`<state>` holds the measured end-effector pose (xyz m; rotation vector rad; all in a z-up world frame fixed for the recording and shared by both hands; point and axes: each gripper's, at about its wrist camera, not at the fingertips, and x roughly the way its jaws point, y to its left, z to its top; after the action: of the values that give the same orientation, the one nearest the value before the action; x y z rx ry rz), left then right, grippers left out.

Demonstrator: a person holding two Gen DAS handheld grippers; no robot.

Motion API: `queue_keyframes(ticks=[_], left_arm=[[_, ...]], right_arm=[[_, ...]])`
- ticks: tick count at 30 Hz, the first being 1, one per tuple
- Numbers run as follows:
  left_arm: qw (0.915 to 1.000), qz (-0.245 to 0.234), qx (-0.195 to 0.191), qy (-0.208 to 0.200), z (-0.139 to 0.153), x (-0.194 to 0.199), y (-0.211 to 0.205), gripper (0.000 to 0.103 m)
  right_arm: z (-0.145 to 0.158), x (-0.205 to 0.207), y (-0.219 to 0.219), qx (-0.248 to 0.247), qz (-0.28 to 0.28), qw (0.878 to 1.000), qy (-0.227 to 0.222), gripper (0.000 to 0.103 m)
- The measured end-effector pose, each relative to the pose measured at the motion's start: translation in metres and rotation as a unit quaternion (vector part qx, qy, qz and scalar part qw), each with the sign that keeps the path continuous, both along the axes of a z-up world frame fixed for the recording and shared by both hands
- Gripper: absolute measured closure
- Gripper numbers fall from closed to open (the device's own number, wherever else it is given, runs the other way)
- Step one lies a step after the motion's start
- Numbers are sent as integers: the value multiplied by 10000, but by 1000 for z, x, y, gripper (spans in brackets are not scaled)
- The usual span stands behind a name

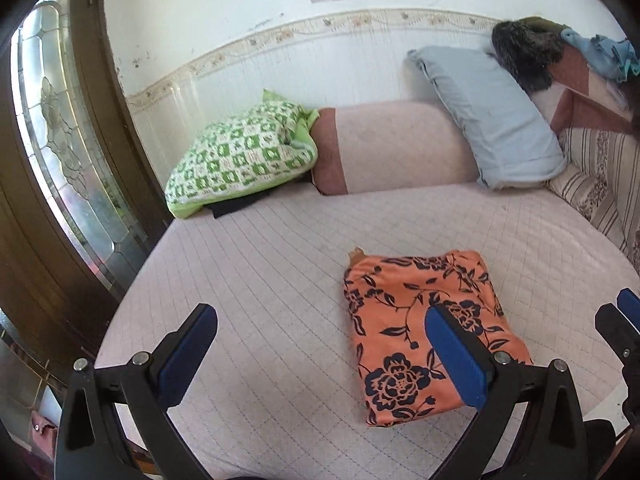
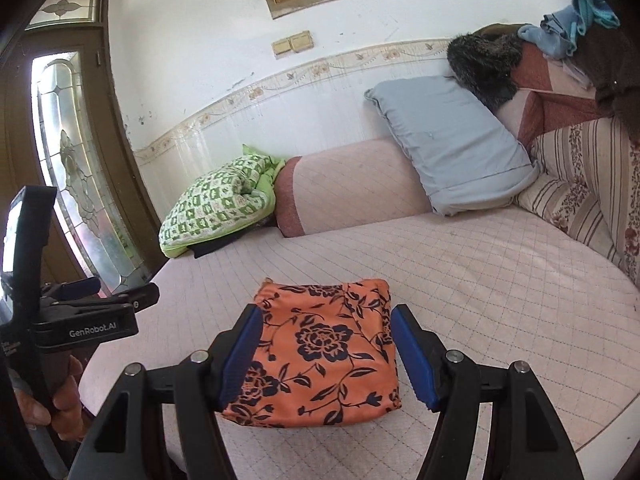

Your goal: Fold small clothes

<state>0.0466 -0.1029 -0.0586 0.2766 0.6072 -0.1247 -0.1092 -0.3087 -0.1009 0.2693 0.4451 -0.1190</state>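
- The bed (image 2: 500,280) carries an orange flowered cloth (image 2: 320,352), folded into a small square near its front edge.
- The left gripper (image 1: 320,364) is wide and holds nothing.
- The right gripper (image 2: 326,356) is wide too, above the cloth.
- A bump could undo the fold.

A folded garment (image 2: 320,354) lies on the bed (image 2: 480,280), near its front edge. Behind it, against the wall (image 2: 200,40), a bolster (image 2: 352,184) runs across, with a quilt (image 2: 216,204) at its left end and a pillow (image 2: 452,144) leaning at its right (a door (image 2: 72,140) stands farther left).
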Motion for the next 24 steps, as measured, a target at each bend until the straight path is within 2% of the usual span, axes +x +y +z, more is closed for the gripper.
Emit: queue_keyframes(ticks=[11,24], left_arm=[[9978,64,-422,-515,34,-23,31,0],[9977,32,-508,-453,22,-22,40,0]], right_arm=[[27,-6,29,-259,-9,9995,-192,33],[16,9,43,-208,20,9998,43,33]])
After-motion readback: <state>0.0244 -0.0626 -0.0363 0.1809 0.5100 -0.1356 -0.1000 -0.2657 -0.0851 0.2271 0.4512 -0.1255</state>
